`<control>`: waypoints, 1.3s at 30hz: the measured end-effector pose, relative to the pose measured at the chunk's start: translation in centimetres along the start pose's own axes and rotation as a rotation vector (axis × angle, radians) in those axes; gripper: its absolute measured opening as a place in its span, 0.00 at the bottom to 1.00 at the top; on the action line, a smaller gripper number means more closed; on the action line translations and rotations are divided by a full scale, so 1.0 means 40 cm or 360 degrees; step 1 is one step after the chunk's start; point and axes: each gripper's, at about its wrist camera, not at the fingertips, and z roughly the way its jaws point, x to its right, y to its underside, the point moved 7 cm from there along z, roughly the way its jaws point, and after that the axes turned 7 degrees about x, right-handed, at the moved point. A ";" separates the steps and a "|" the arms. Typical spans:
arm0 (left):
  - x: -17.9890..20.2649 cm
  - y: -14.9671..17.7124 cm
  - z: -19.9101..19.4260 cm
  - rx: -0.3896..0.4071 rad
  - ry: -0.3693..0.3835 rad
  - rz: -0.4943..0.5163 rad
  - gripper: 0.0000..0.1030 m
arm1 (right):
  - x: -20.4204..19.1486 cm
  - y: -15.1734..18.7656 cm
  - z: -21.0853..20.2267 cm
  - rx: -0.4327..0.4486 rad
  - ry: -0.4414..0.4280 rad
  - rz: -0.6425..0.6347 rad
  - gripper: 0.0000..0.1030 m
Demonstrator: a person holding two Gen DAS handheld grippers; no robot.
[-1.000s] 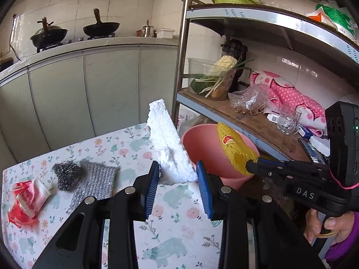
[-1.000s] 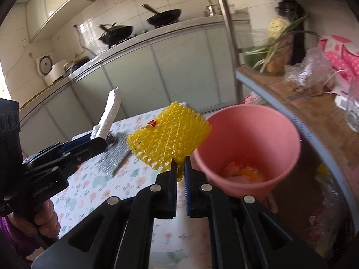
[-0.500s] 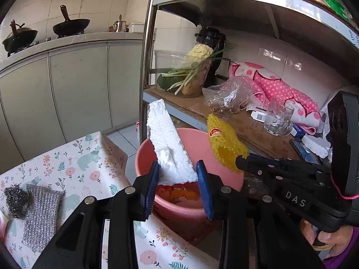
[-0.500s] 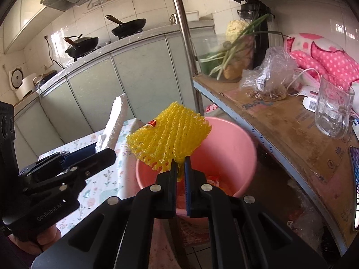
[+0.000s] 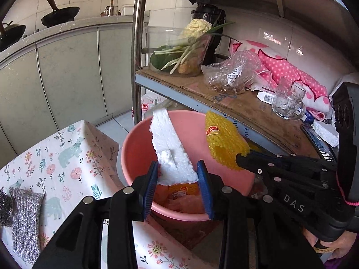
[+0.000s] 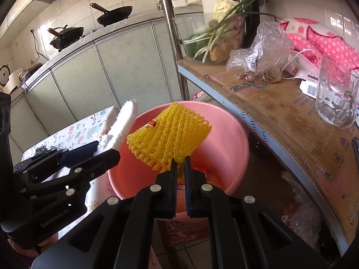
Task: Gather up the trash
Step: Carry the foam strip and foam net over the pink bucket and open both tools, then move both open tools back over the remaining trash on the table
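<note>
My left gripper (image 5: 177,168) is shut on a white foam piece (image 5: 170,148) and holds it over the pink bucket (image 5: 134,154). My right gripper (image 6: 179,160) is shut on a yellow foam fruit net (image 6: 168,139) with a red sticker, also over the pink bucket (image 6: 226,134). The net also shows in the left wrist view (image 5: 222,143), held by the right gripper (image 5: 241,157). The foam (image 6: 124,123) and left gripper (image 6: 96,148) show in the right wrist view. Orange and red wrappers (image 5: 181,192) lie in the bucket's bottom.
The floral-cloth table (image 5: 67,161) is at left, with a silver scrub cloth (image 5: 24,219) and steel wool (image 5: 4,204). A metal shelf (image 5: 235,107) at right holds vegetables, a plastic bag, a glass mug (image 5: 287,103) and pink cloth. Its pole (image 5: 138,51) stands behind the bucket.
Both grippers have moved right off the table, carrying the foam piece and the yellow net until both hang over the pink bucket. The bucket looks nearer and larger.
</note>
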 end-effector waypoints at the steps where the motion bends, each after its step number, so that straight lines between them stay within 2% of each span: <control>1: -0.001 0.002 0.003 -0.0013 0.0013 -0.0015 0.34 | 0.002 0.000 0.005 -0.0012 0.0006 0.0005 0.08; 3: -0.003 0.001 0.006 -0.0025 0.0023 -0.0037 0.34 | 0.006 0.001 0.011 -0.0032 0.0017 0.0018 0.11; 8: -0.007 -0.003 0.002 -0.0035 0.0009 -0.0053 0.35 | 0.010 0.000 0.010 -0.0038 0.0027 0.0020 0.26; 25: 0.008 -0.045 -0.107 0.0073 -0.0023 -0.0027 0.35 | -0.046 -0.021 -0.076 0.0024 -0.0021 -0.0039 0.26; 32: 0.006 -0.036 -0.210 0.0125 -0.0058 0.0001 0.35 | -0.109 -0.008 -0.134 0.0038 -0.0097 -0.0068 0.26; 39: -0.025 0.016 -0.323 0.0143 -0.0116 0.0022 0.35 | -0.206 0.024 -0.171 0.0023 -0.0198 -0.0138 0.27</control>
